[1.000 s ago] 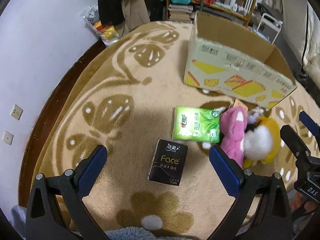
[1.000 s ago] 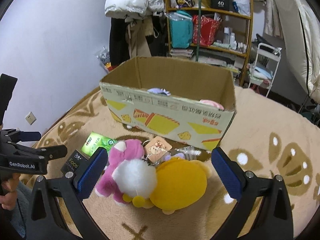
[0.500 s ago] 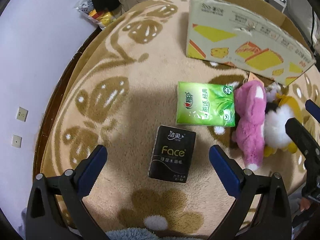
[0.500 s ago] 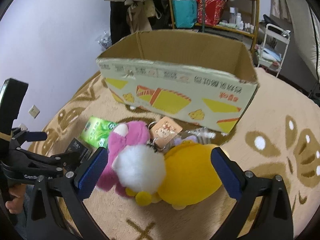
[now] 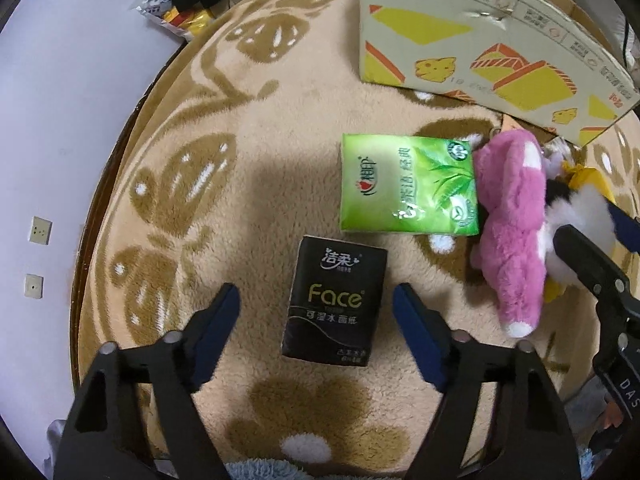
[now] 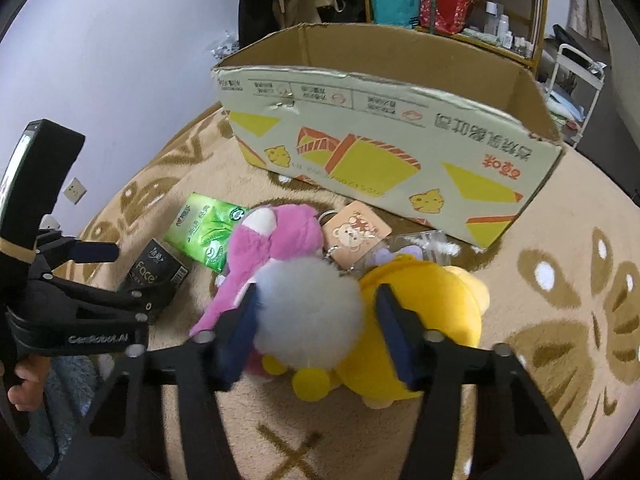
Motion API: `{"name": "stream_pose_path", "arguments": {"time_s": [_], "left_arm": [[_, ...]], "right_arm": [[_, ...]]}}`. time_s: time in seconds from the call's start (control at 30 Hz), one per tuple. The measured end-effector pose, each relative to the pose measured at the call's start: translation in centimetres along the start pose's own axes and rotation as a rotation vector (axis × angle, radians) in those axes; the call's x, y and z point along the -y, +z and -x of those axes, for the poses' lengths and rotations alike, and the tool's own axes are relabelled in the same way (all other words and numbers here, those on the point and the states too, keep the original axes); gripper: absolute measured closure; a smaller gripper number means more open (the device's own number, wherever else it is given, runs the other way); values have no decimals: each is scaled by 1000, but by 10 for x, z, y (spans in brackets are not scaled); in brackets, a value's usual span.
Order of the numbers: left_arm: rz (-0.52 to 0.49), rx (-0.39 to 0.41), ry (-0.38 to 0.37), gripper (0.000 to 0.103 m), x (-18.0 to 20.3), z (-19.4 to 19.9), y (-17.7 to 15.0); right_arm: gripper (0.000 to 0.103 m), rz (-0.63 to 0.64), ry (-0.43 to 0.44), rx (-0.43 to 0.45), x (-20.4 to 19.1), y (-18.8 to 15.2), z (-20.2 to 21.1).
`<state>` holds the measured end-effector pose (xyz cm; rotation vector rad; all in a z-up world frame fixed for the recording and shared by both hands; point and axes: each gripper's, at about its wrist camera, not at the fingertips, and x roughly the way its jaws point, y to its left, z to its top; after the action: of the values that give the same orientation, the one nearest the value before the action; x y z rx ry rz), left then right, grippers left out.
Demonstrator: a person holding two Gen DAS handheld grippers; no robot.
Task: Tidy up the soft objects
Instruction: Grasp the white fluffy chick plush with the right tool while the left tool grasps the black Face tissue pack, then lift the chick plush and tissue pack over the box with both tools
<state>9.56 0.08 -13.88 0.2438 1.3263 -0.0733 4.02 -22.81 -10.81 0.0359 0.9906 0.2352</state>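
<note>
Change: a second ago both grippers stood wide and farther back; now each has dropped toward the rug and narrowed its jaws around a target.

Left wrist view: the left gripper is partly closed, its blue pads either side of the black tissue pack but apart from it, so nothing is held yet. The pack lies flat on the carpet, with the green tissue pack just beyond it and touching the pink plush. The cardboard box stands farther off.

Right wrist view: the right gripper straddles the white pompom, pads close against its fluff; whether they press it I cannot tell. The pompom sits between the pink plush and the yellow plush, and a bear tag lies near the box wall.

Doing it well: I'd say the left should go lower so the pads meet the pack's long sides squarely, then squeeze gently, as it will give. The right should bite deep into the pompom, since fluff slips and its neighbours may drag along.
</note>
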Motion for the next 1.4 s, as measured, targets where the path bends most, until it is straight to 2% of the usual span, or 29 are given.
{"name": "stream_pose_path", "arguments": {"time_s": [0.07,0.1,0.2,0.27,0.37,0.57,0.73,0.83,1.1,1.2,1.4], "left_arm": [[16,-13,-9,32,-3,-3,0],[25,-18,-27,37,-4,-5,1],[33,-23,-47,50,-6,-5,1],[29,-17,-37,55,-4,-4,0],[38,-1,0,55,-6,-2,0],[62,30,-5,56,-11,3,-2],[74,148,-51,56,-10,29,-6],[70,247,-70,56,-8,49,-10],[81,424,-116,56,-8,82,-13],[69,485,-145,56,-6,94,-16],[48,569,-144,56,-2,106,-20]], "right_arm": [[49,9,-2,-7,-1,-1,-2],[51,14,-3,-7,-2,-1,-2],[63,21,8,-18,-3,-1,-5],[65,27,3,-22,-3,-1,-6],[67,15,13,-21,0,-1,-5],[68,-23,47,-9,7,0,-1],[69,-21,37,63,7,2,15],[69,-37,24,118,11,5,26],[69,-95,2,218,28,10,49],[69,-80,-12,255,29,14,59],[69,-91,-7,316,34,16,77]]}}
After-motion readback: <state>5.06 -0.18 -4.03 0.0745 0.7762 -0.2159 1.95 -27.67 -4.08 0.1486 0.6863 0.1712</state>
